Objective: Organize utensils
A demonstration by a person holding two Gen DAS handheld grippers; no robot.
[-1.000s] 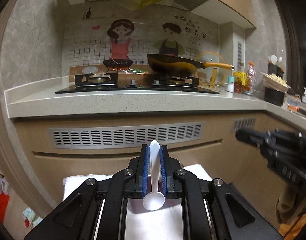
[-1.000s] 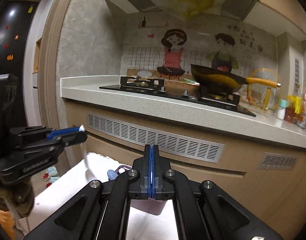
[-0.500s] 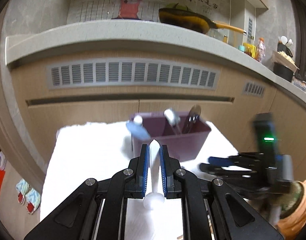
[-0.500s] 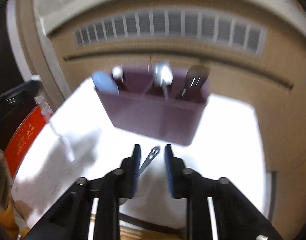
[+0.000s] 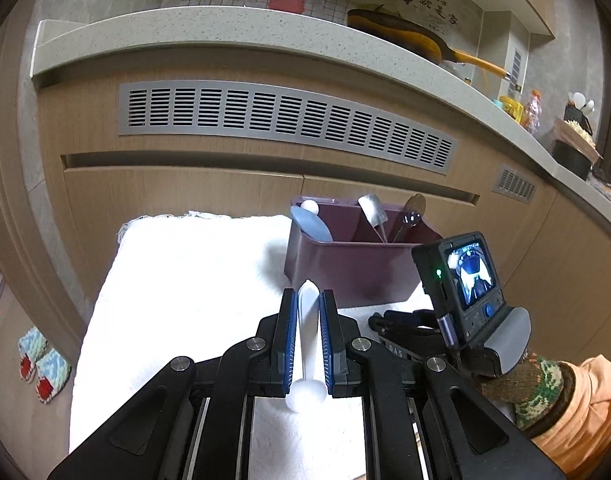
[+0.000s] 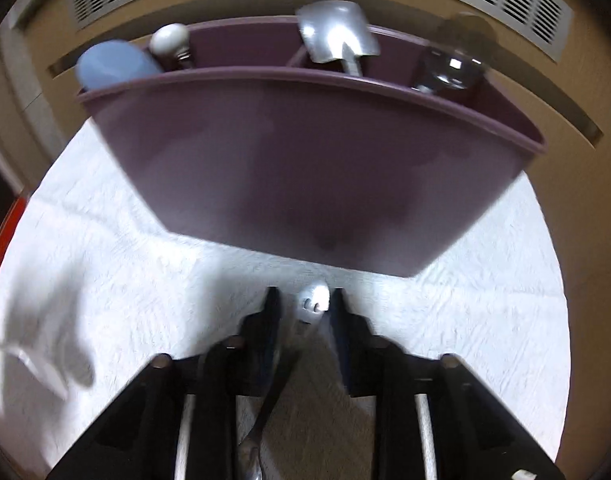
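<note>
- Left gripper (image 5: 305,320) is clamped on a white spoon (image 5: 307,344), held above the cloth (image 5: 177,280), near the bin (image 5: 345,264).
- Right gripper (image 6: 301,308) is spread wide, its fingers either side of a metal utensil (image 6: 313,300) lying on the cloth just before the bin.
- The bin holds several spoons.

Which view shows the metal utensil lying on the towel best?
The right wrist view: the metal utensil lies between the open right gripper fingers, though blurred. The left wrist view shows only the right gripper's body, which hides the utensil.
</note>
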